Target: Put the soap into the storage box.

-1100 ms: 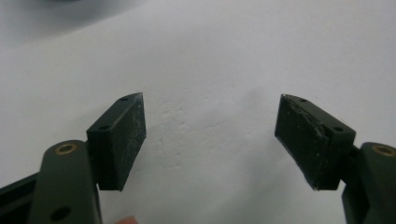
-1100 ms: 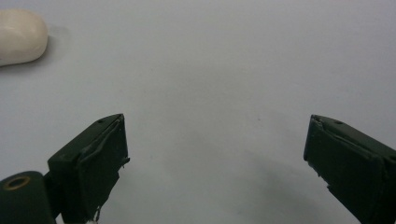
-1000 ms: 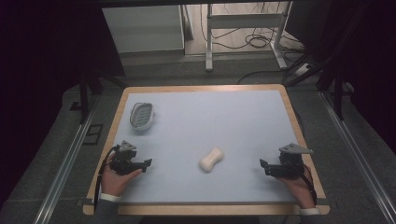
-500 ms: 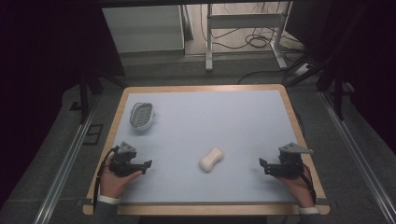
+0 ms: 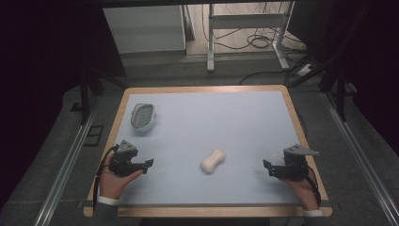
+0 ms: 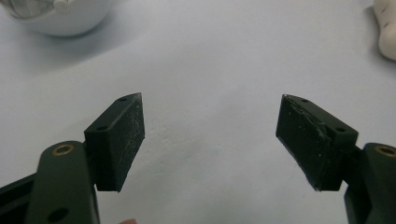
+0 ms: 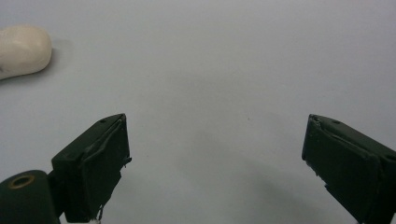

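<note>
A cream, peanut-shaped bar of soap (image 5: 213, 161) lies on the pale blue table top (image 5: 211, 122), a little in front of its middle. A white oval soap dish (image 5: 142, 116) stands at the far left. My left gripper (image 5: 148, 165) rests near the front left corner, open, with bare table between its fingers (image 6: 119, 140); the dish (image 6: 60, 16) and the soap (image 6: 386, 28) sit at the top corners of its view. My right gripper (image 5: 267, 167) rests near the front right, open and holding nothing, with the soap (image 7: 23, 49) at its upper left.
A wooden rim (image 5: 301, 127) frames the table. Beyond the far edge are white desk legs (image 5: 211, 42), cables on the floor (image 5: 256, 40) and a white cabinet (image 5: 143, 28). Metal rails (image 5: 66, 165) run along both sides of the table.
</note>
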